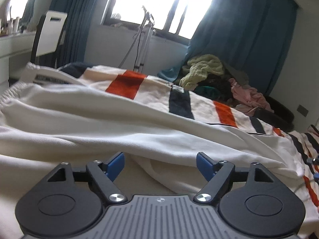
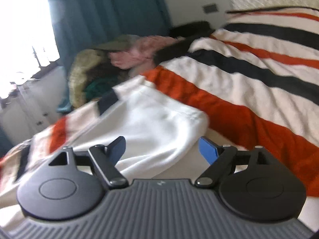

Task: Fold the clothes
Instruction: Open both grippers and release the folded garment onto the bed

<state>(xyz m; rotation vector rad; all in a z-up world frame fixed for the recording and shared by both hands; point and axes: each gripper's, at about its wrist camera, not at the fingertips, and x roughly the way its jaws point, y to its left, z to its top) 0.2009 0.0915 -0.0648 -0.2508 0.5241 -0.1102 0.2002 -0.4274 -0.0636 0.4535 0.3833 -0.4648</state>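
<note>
Left wrist view: the left gripper (image 1: 160, 166) gapes wide, holding nothing, and the white garment (image 1: 111, 123) runs crosswise ahead, elastic waistband (image 1: 14, 91) far left. Right gripper (image 2: 162, 149) is likewise spread and empty, the garment's hemmed end (image 2: 191, 115) just beyond its fingertips, on the striped blanket (image 2: 249, 91).

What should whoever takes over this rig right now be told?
Left hand-held gripper: open, empty, over the white garment.
Right hand-held gripper: open, garment's edge between the jaws, not pinched.
Garment lies partly folded on the striped blanket; unfolded clothes pile sits at the far side by the curtain.
Done: a fold laid.
Left: finish this garment, then the pile.
</note>
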